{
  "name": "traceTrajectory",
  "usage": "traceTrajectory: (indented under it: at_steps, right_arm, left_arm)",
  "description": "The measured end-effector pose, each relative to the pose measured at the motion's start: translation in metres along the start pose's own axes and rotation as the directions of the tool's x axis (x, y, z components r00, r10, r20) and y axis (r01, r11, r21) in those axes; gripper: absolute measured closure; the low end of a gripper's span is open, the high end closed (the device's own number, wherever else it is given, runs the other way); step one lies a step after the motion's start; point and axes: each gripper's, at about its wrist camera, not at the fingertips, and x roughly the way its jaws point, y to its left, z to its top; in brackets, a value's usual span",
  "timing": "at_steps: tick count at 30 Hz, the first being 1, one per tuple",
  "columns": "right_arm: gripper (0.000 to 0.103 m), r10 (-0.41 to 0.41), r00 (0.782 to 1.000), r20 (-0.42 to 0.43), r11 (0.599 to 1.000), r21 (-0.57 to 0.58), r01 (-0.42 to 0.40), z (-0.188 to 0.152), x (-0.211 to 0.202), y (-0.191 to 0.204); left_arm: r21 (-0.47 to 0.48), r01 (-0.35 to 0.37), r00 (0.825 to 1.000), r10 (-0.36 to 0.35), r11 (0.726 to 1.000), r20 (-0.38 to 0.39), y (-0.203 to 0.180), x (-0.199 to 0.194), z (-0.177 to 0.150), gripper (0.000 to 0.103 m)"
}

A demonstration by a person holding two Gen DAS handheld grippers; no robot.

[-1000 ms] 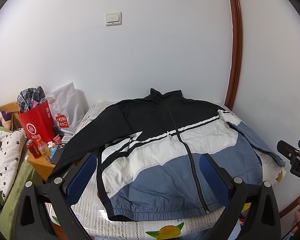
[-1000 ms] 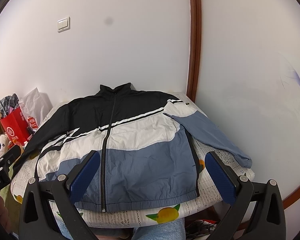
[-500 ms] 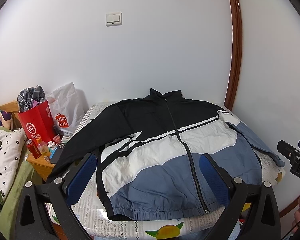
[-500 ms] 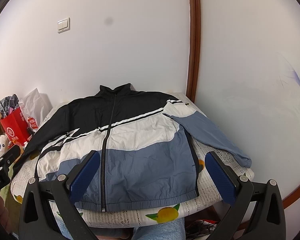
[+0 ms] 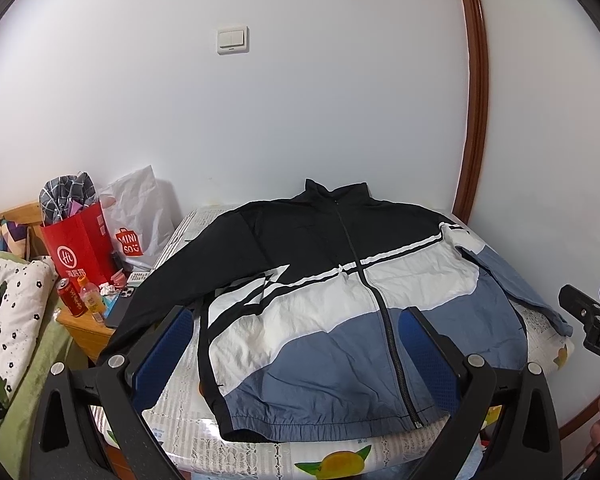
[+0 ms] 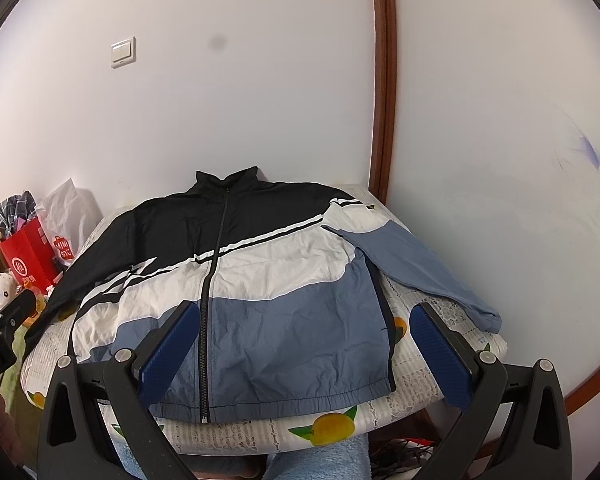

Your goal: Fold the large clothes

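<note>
A black, white and blue zip jacket lies flat, front up, on a small table with a fruit-print cloth; it also shows in the right wrist view. Its collar points to the wall. The black sleeve hangs off the left edge; the blue sleeve lies out to the right. My left gripper is open and empty, held above the jacket's near hem. My right gripper is open and empty, also near the hem. Each gripper shows at the edge of the other's view.
A wooden bedside stand at the left holds a red paper bag, a white Miniso bag, a can and a bottle. A quilted bed lies further left. White walls and a brown door frame close the back and right.
</note>
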Motion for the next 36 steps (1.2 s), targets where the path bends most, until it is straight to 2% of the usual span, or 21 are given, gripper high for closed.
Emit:
traceTrajectory:
  at_steps: [14,21,25,31,36]
  right_arm:
    - [0.000,-0.014,1.000,0.006,1.000,0.000,0.014,0.000,0.004,-0.003]
    - [0.000,-0.035,0.999,-0.004,0.999,-0.029,0.035,0.003,0.025,0.001]
    - [0.000,-0.034,0.998,-0.047,0.998,-0.052,0.032,0.003,0.051,0.004]
    - [0.000,0.051,0.989,-0.137,0.998,-0.017,-0.054,0.002,0.097,0.004]
    - [0.001,0.042,0.979,-0.200,0.999,-0.023,-0.047,-0.001,0.133,0.010]
  left_arm:
    - [-0.013,-0.005,1.000,0.005,1.000,0.006,0.004,0.001,-0.001,0.000]
    - [-0.049,-0.007,1.000,0.006,0.999,-0.023,0.022,0.027,0.003,0.000]
    - [-0.066,-0.018,0.998,0.014,0.998,-0.058,0.037,0.050,0.001,0.000]
    - [-0.105,-0.045,0.992,0.032,0.993,-0.123,0.065,0.083,-0.006,0.001]
    - [-0.125,-0.087,0.983,0.064,0.988,-0.171,0.091,0.110,-0.012,0.001]
